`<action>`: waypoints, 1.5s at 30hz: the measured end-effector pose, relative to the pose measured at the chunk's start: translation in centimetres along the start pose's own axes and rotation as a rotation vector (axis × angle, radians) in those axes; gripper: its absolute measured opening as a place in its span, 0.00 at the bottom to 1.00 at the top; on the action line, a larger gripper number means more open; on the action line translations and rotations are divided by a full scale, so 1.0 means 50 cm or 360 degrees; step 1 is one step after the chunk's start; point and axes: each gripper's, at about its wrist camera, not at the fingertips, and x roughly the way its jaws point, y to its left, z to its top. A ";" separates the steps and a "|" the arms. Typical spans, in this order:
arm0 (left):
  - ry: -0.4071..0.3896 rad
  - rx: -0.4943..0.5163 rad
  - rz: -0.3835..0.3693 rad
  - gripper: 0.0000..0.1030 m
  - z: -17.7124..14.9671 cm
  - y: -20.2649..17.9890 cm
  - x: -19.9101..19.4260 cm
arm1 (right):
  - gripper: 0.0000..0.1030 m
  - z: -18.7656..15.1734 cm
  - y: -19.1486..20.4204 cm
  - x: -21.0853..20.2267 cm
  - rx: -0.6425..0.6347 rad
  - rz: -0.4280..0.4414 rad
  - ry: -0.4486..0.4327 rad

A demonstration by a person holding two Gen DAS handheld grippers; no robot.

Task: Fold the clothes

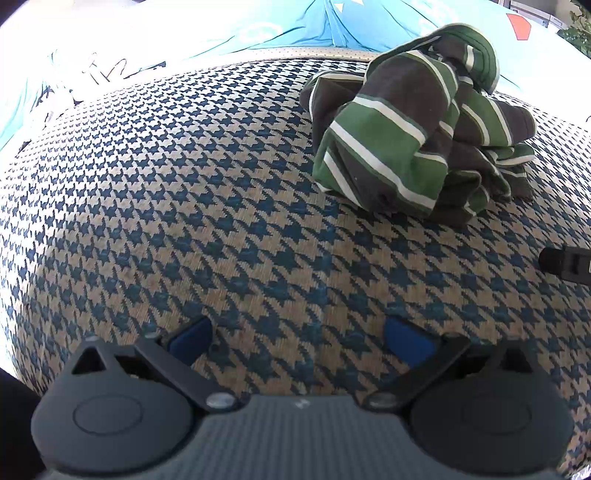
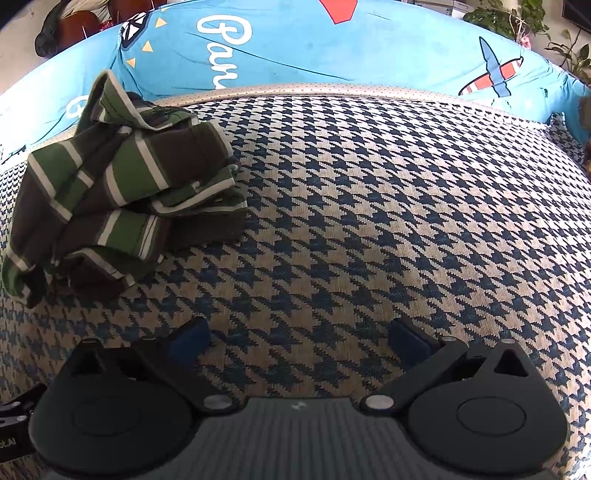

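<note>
One crumpled green, brown and white striped garment [image 1: 417, 122] lies bunched on the blue-and-tan houndstooth cover [image 1: 184, 221], nothing folded yet; left gripper [image 1: 299, 341] and right gripper [image 2: 301, 341] hover near it, both spread wide and empty

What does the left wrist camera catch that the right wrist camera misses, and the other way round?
Only the left wrist view shows a black part of the other tool poking in at its right edge. Only the right wrist view shows potted plants and the fish print on the blue sheet. Both show the crumpled green striped garment, the houndstooth cover, the blue sheet, and an open, empty tool: left tool, right tool.
</note>
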 end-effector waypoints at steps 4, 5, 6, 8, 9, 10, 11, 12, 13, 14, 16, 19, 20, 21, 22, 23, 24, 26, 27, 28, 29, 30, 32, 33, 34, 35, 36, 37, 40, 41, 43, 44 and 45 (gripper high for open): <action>-0.0010 0.0017 -0.0002 1.00 -0.009 -0.009 -0.035 | 1.00 -0.002 0.004 -0.002 -0.0020 0.0011 0.0002; -0.0012 0.0019 -0.0009 1.00 -0.014 -0.010 -0.041 | 1.00 -0.003 0.005 -0.002 -0.0028 0.0018 0.0002; -0.0015 0.0021 -0.0016 1.00 -0.019 -0.011 -0.046 | 1.00 -0.004 0.006 -0.003 -0.0036 0.0018 0.0000; -0.0015 0.0025 -0.0028 1.00 -0.019 -0.010 -0.051 | 1.00 -0.006 0.007 -0.006 -0.0048 0.0030 0.0007; -0.0012 0.0026 -0.0033 1.00 -0.016 -0.006 -0.052 | 1.00 -0.007 0.008 -0.008 -0.0053 0.0041 0.0014; -0.0009 0.0027 -0.0038 1.00 -0.013 -0.001 -0.053 | 1.00 -0.010 0.011 -0.013 -0.0063 0.0059 0.0020; -0.0004 0.0030 -0.0043 1.00 -0.009 0.003 -0.057 | 1.00 -0.011 0.013 -0.016 -0.0071 0.0073 0.0022; 0.0000 0.0032 -0.0048 1.00 -0.005 0.007 -0.061 | 1.00 -0.012 0.015 -0.019 -0.0072 0.0085 0.0027; 0.0005 0.0036 -0.0051 1.00 0.000 0.012 -0.064 | 1.00 -0.009 0.016 -0.022 -0.0057 0.0108 0.0035; 0.0009 0.0040 -0.0054 1.00 0.007 0.017 -0.067 | 1.00 -0.007 0.017 -0.026 -0.0042 0.0131 0.0043; -0.0001 0.0051 -0.0049 1.00 0.034 0.038 -0.077 | 1.00 -0.005 0.015 -0.034 0.0000 0.0201 0.0038; -0.0028 0.0060 -0.0047 1.00 0.069 0.058 -0.086 | 1.00 0.000 0.015 -0.034 0.0038 0.0239 0.0037; -0.0042 0.0061 -0.0049 0.99 0.079 0.062 -0.089 | 1.00 0.001 0.016 -0.033 0.0046 0.0243 0.0043; -0.0062 0.0067 -0.0047 0.99 0.102 0.072 -0.095 | 1.00 0.001 0.018 -0.031 0.0040 0.0247 0.0041; -0.0083 0.0075 -0.0046 0.99 0.111 0.075 -0.097 | 1.00 0.000 0.021 -0.030 0.0022 0.0236 0.0031; -0.0098 0.0080 -0.0050 0.99 0.126 0.080 -0.096 | 0.99 -0.001 0.025 -0.028 0.0003 0.0224 0.0020; -0.0113 0.0086 -0.0054 0.98 0.141 0.084 -0.095 | 0.96 -0.002 0.028 -0.027 -0.0017 0.0212 0.0010; -0.0136 0.0085 -0.0070 0.93 0.171 0.092 -0.093 | 0.93 -0.005 0.034 -0.027 -0.0070 0.0188 -0.0010; -0.0146 0.0081 -0.0083 0.91 0.193 0.094 -0.085 | 0.92 -0.005 0.035 -0.028 -0.0076 0.0191 -0.0019; -0.0156 0.0078 -0.0095 0.91 0.213 0.095 -0.079 | 0.91 -0.004 0.036 -0.028 -0.0080 0.0195 -0.0029; -0.0170 0.0084 -0.0099 0.91 0.221 0.093 -0.086 | 0.90 -0.004 0.035 -0.029 -0.0072 0.0205 -0.0036; -0.0184 0.0089 -0.0103 0.91 0.229 0.092 -0.093 | 0.88 -0.004 0.035 -0.030 -0.0063 0.0212 -0.0040; -0.0212 0.0102 -0.0112 0.91 0.245 0.088 -0.107 | 0.85 -0.005 0.035 -0.029 -0.0052 0.0222 -0.0050; -0.0224 0.0114 -0.0113 0.91 0.248 0.076 -0.113 | 0.81 -0.004 0.033 -0.030 -0.0052 0.0223 -0.0053; -0.0230 0.0122 -0.0115 0.91 0.260 0.075 -0.112 | 0.77 -0.003 0.031 -0.030 -0.0053 0.0225 -0.0054; -0.0234 0.0127 -0.0118 0.90 0.272 0.074 -0.110 | 0.74 -0.004 0.031 -0.029 -0.0052 0.0234 -0.0048; -0.0240 0.0133 -0.0124 0.90 0.281 0.066 -0.108 | 0.69 -0.004 0.031 -0.028 -0.0052 0.0243 -0.0042; -0.0246 0.0138 -0.0129 0.89 0.289 0.060 -0.103 | 0.64 -0.004 0.030 -0.026 -0.0050 0.0252 -0.0036; -0.0260 0.0161 -0.0133 0.83 0.326 0.060 -0.070 | 0.53 -0.003 0.024 -0.026 -0.0040 0.0292 -0.0031; -0.0265 0.0167 -0.0136 0.81 0.341 0.058 -0.066 | 0.50 -0.004 0.023 -0.032 -0.0040 0.0302 -0.0033; -0.0274 0.0179 -0.0141 0.78 0.371 0.055 -0.058 | 0.42 -0.003 0.020 -0.038 -0.0039 0.0316 -0.0039; -0.0277 0.0182 -0.0144 0.76 0.387 0.053 -0.056 | 0.39 -0.003 0.018 -0.038 -0.0038 0.0321 -0.0042; -0.0280 0.0185 -0.0146 0.75 0.404 0.052 -0.053 | 0.30 -0.002 0.017 -0.035 -0.0033 0.0330 -0.0044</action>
